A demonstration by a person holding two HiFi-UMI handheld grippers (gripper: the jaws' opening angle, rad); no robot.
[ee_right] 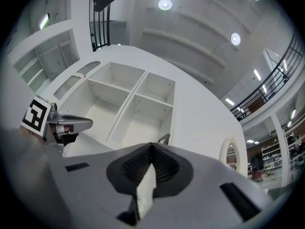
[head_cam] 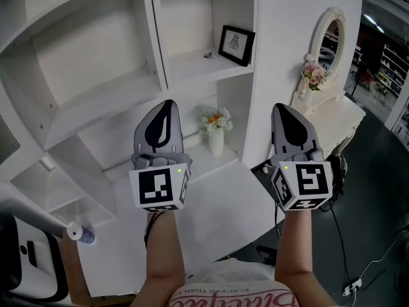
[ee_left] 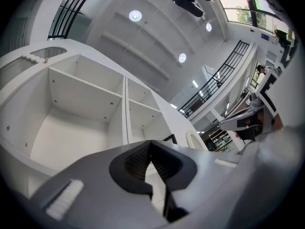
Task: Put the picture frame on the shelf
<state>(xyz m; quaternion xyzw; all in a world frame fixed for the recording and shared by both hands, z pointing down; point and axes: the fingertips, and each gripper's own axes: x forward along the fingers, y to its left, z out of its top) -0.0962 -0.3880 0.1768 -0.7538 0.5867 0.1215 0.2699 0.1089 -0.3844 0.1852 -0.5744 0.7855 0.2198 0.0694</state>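
A black picture frame stands upright, leaning back, on an upper board of the white shelf unit, in its right-hand compartment. A corner of the frame shows above the jaws in the left gripper view, and its edge in the right gripper view. My left gripper and right gripper are held side by side below the frame, well short of it, pointing up at the shelves. Both are shut with nothing between the jaws. The left gripper also shows at the left of the right gripper view.
A white vase of flowers stands on the lower board between the grippers. A small dark object lies left of the frame. To the right are an oval mirror, pink flowers and cables on the dark floor.
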